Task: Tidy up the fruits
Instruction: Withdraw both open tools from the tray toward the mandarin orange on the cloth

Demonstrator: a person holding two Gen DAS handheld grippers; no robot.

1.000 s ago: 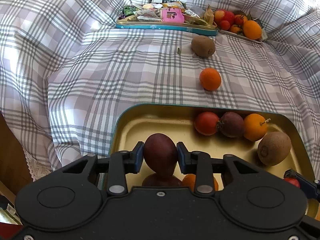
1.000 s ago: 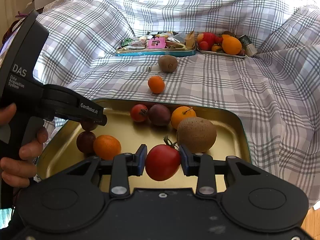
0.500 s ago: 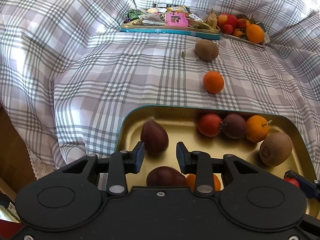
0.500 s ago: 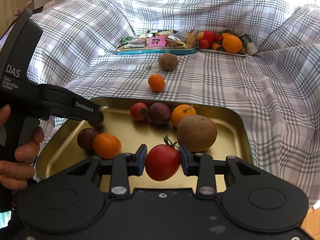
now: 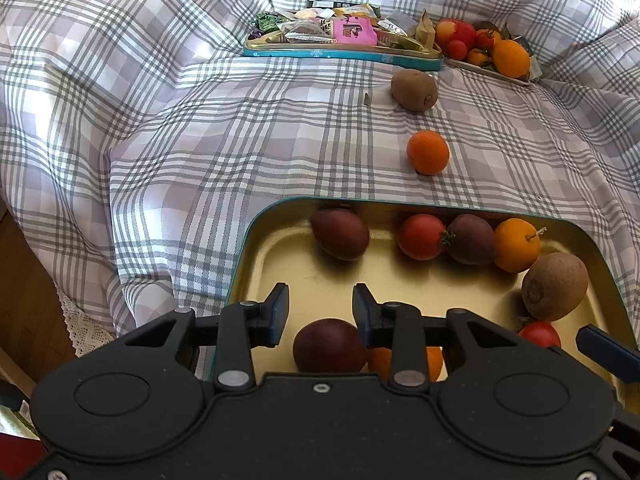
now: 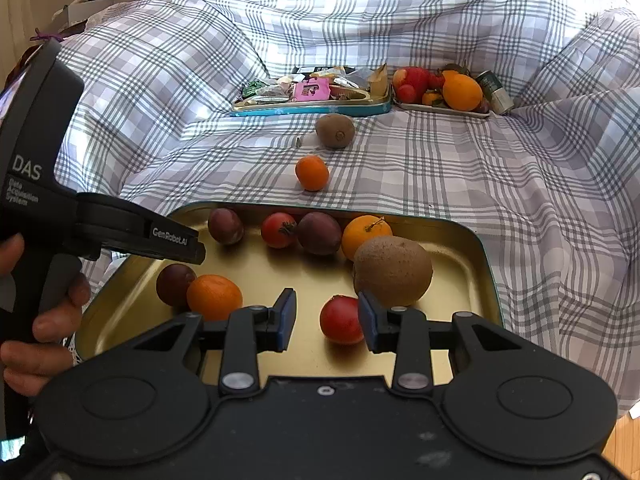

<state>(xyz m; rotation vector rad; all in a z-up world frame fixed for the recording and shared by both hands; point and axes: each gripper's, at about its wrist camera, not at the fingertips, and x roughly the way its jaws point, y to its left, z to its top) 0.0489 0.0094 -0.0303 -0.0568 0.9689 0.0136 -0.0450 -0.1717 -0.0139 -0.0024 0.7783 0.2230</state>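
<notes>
Nearest on the bed point(image 6: 520, 184): a tin tray point(image 6: 486, 256), holding a row along its far wall of passion fruit point(image 6: 225, 226), tomato point(image 6: 279, 230), second passion fruit point(image 6: 319, 233) and orange point(image 6: 366, 236), left to right. Just before the orange, touching it, a kiwi point(image 6: 393, 271). Before the kiwi, a second tomato point(image 6: 341, 320). At the tray's near left, a passion fruit point(image 6: 174, 284) touching a mandarin point(image 6: 214, 297) to its right. Beyond the tray, on the cover, a mandarin point(image 6: 312, 172), then a kiwi point(image 6: 335, 131) behind it. Farthest back, a snack tin point(image 6: 312, 109) left of a fruit tray point(image 6: 444, 109).
</notes>
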